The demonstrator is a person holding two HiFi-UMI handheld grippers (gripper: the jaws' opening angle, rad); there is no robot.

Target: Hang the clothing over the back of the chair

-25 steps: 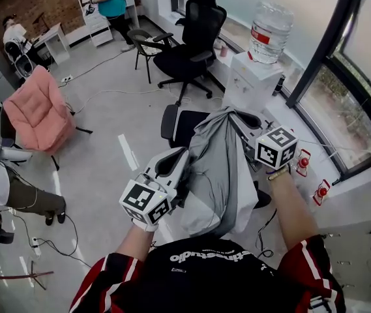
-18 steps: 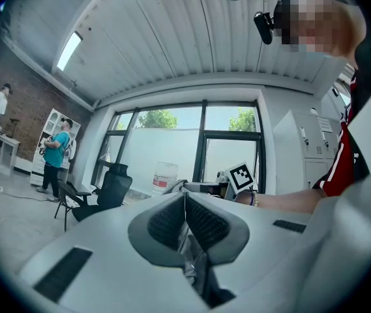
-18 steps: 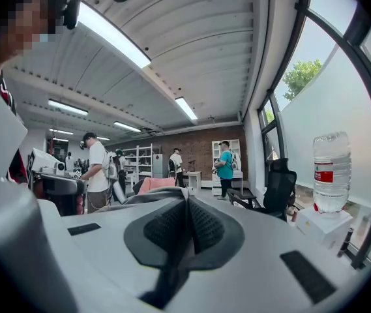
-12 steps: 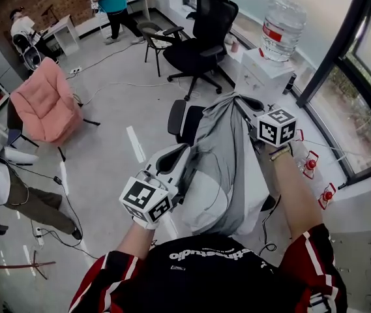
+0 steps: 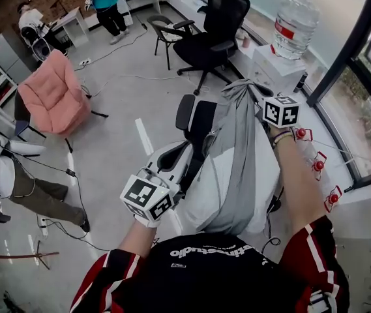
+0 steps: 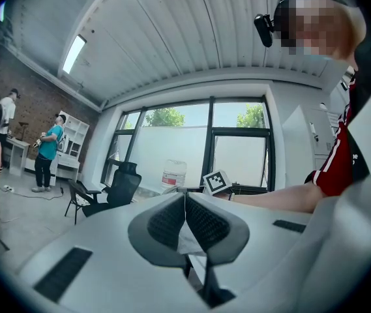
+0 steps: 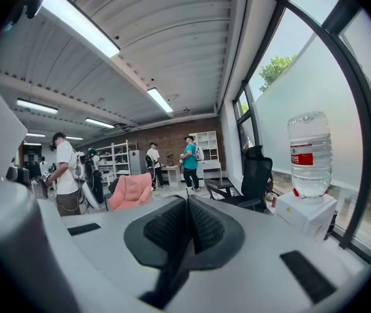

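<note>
Clothing [image 5: 237,165] in right gripper [image 5: 258,96] has moved farther forward beside chair [image 5: 195,119].

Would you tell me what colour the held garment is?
The garment is grey; head view shows it best.

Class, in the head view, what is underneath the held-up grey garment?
A black office chair: its back shows left of the grey garment. The seat and most of the base are covered by the cloth.
</note>
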